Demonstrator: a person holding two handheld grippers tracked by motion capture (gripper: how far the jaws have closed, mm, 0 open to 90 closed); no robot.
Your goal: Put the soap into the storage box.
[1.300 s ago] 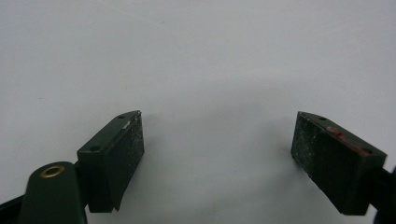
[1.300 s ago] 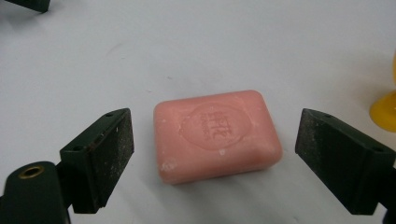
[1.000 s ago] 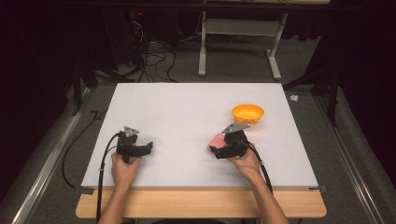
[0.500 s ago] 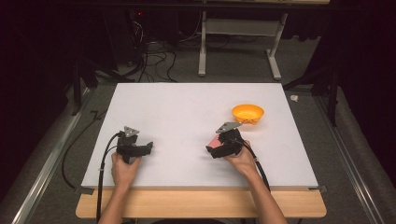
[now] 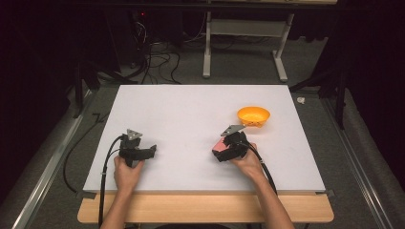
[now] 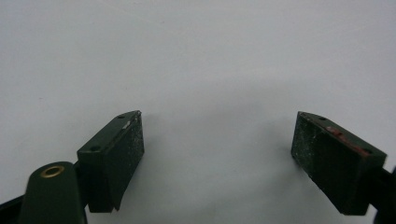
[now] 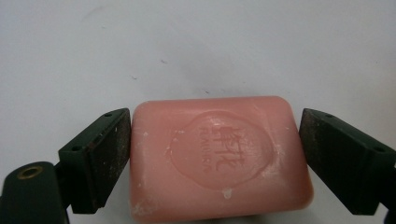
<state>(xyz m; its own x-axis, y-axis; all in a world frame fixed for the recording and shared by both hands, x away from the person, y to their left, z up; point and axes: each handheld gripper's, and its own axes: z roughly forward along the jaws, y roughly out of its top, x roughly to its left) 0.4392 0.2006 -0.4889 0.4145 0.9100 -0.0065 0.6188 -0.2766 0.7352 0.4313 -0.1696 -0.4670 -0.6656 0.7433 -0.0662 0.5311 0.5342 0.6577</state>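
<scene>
The right tongs have shifted slightly toward nine o'clock since a second ago, jaws pressed against both ends of a pink soap bar. The orange bowl waits at one o'clock of them on the desk. The left tongs rest wide open, empty.

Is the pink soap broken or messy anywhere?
Slightly. The pink soap between the right gripper jaws has small chips and pale crumbs along its lower edge and stamped face. It is otherwise whole.
</scene>
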